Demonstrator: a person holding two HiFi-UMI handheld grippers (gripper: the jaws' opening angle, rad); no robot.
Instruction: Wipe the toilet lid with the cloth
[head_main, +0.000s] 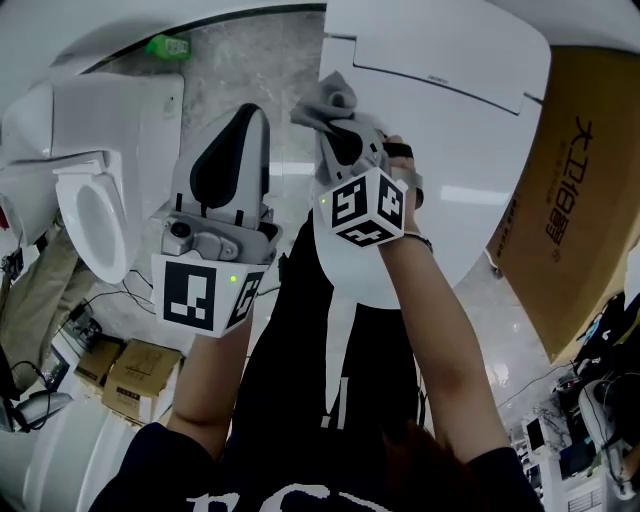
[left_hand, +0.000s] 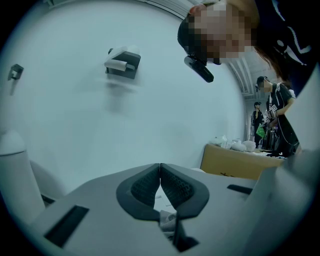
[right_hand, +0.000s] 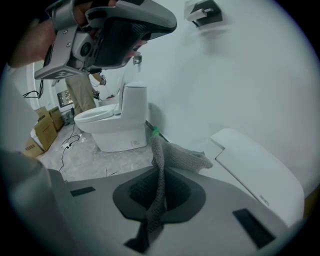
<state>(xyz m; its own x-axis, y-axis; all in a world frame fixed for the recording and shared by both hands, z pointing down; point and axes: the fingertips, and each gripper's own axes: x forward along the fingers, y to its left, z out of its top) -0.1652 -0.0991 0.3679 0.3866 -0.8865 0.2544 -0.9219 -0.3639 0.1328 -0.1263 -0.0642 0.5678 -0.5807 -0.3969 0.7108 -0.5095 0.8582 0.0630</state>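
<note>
Two grippers raised side by side in front of the person, left gripper (head_main: 248, 115) and right gripper (head_main: 338, 120), both pointing to the far side. Right tongs closed tight on the cloth (right_hand: 161, 165): a grey knitted strip pinched between the pads, long axis along the jaws, from the throat up past the tips. Free end folded over to the right, toward the toilet lid (right_hand: 257, 172), and apart from it as far as seen. Left tongs closed too, tips touching, with nothing gripped there. Low behind their gap a small grey crumple, perhaps a bit of fabric, too unclear to say.

Toilet lid white and smooth, lying below and to the right of the right gripper. Long axis from the far hinge part toward the person, rounded end nearest.

Second toilet (head_main: 95, 205) at the far left, tank against the wall, seat ring showing and bowl open to the head view; inside not readable. Large cardboard box (head_main: 585, 190) just beside the lid on the right, printed side up; in the left gripper view some pale bundles on its top. Several small cardboard boxes (head_main: 125, 370) on the floor at the near left, cables next to them. Small green object (head_main: 168, 46) at the foot of the far wall. Paper holder (left_hand: 122, 62) high on that wall. Some standing people (left_hand: 272, 107) far at the right. Left gripper filling the upper left of the right gripper view, covering part of the wall there.
</note>
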